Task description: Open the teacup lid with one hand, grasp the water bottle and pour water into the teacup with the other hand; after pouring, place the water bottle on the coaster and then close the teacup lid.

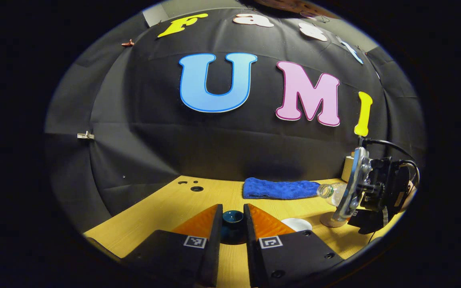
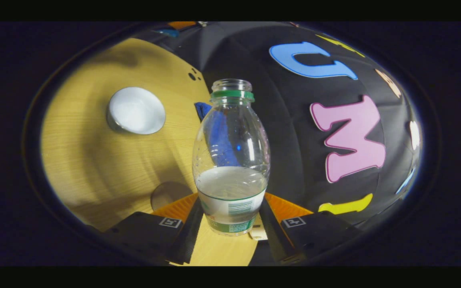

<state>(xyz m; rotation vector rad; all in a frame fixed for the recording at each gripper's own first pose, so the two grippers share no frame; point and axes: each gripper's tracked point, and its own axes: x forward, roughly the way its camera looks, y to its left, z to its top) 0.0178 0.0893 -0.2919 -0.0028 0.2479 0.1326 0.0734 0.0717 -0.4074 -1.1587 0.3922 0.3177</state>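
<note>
**Ana:** Wooden table [image 1: 162, 212] is filling the lower middle of the left gripper view, and the left gripper [image 1: 233, 222] is sitting at the bottom centre. What is it gripping?

**Ben:** Its two fingers are pressing on a small dark teal lid [image 1: 232, 217] from either side, just above a dark round shape that I am taking for the teacup [image 1: 230, 239], though I cannot tell whether the lid is touching it.

**Ana:** And the right gripper?

**Ben:** In the left gripper view the right gripper [image 1: 368, 192] is showing at the right edge, tilted, with the neck of the water bottle [image 1: 330, 191] poking out toward the left. In the right gripper view the fingers at the bottom centre are clamping both sides of the bottle's lower body, so the gripper is closed on it.

**Ana:** Is the bottle capped?

**Ben:** No, its mouth is standing open above a green ring, and water is sitting in the lower part.

**Ana:** Anything else on the table?

**Ben:** A blue towel [image 1: 280, 189] is lying at the back, centre right. A white dish [image 1: 297, 224] is sitting just right of the left gripper, and a round coaster [image 1: 330, 220] is lying below the bottle.
</note>
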